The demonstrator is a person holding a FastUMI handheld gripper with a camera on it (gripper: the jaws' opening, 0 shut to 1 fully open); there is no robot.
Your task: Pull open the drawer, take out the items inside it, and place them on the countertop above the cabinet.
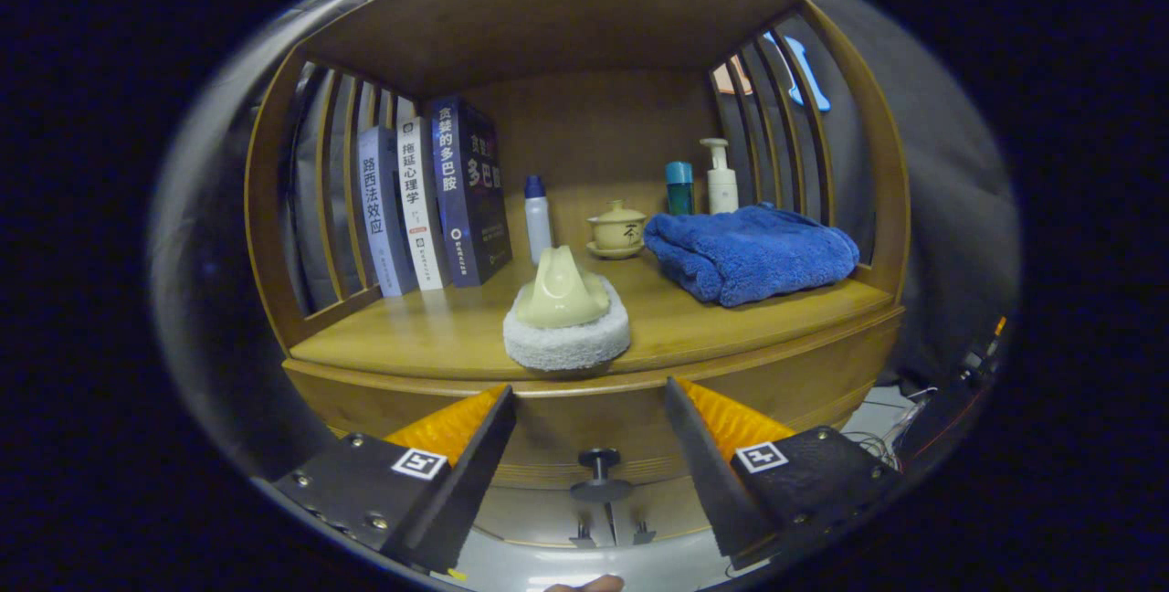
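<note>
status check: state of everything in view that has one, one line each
gripper: open, fingers apart, holding nothing
drawer: appears shut, front flush under the countertop
drawer knob: between the fingers, not gripped
scrubber pad: upright on the countertop near its front edge
blue towel: folded, lying on the countertop
books: standing, leaning slightly
lidded cup: lid on, on its saucer
pump bottle: upright

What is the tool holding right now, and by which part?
Nothing. The tool is open with an empty gap between its fingers; the drawer knob sits between them, untouched, and the scrubber rests on the countertop.
</note>
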